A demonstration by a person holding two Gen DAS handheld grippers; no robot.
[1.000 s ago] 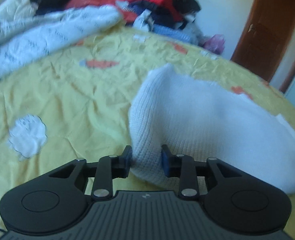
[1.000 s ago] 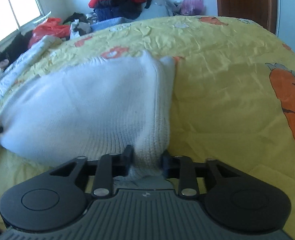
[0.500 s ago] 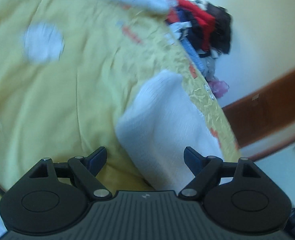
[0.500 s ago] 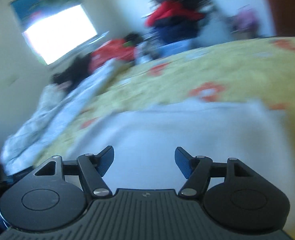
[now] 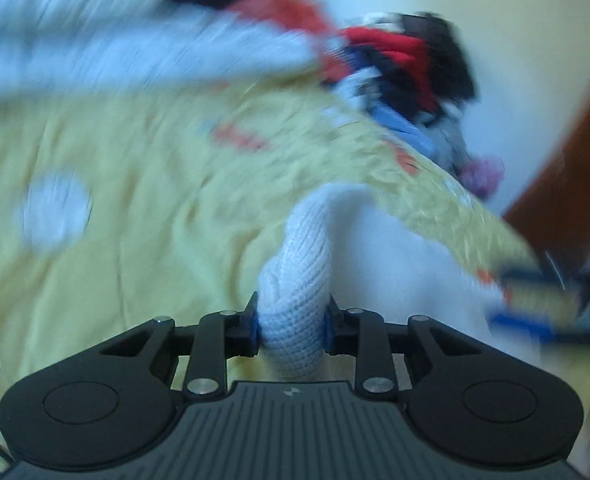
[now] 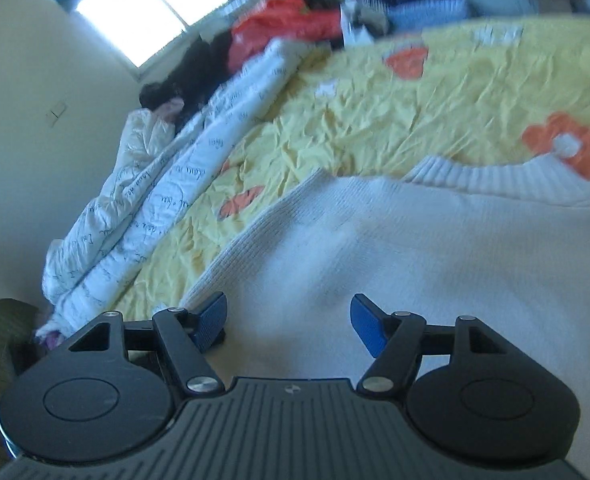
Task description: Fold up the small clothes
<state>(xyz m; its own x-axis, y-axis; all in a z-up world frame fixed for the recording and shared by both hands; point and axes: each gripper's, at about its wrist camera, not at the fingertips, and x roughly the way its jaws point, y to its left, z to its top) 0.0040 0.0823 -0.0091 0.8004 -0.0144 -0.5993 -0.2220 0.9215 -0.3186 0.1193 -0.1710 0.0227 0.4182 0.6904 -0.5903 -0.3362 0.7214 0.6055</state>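
left wrist view: the left tool [image 5: 291,328], its jaws just closed, is clamped on a bunched fold of the white knit garment [image 5: 299,276] over the yellow bed sheet [image 5: 135,184] (blurred). right wrist view: the right tool [image 6: 289,322] stands apart, gripping nothing, above the garment spread flat on the bed.

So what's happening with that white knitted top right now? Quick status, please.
Left gripper just closed, pinching a bunched fold of the white sweater. Right gripper open above it, holding nothing. Nothing in the way on the yellow bedsheet.

Open yellow bedsheet [image 6: 435,92] around white knit garment [image 6: 415,248]; rumpled white quilt [image 6: 167,184] bounds left, clothes pile [image 5: 399,64] blocks far edge.
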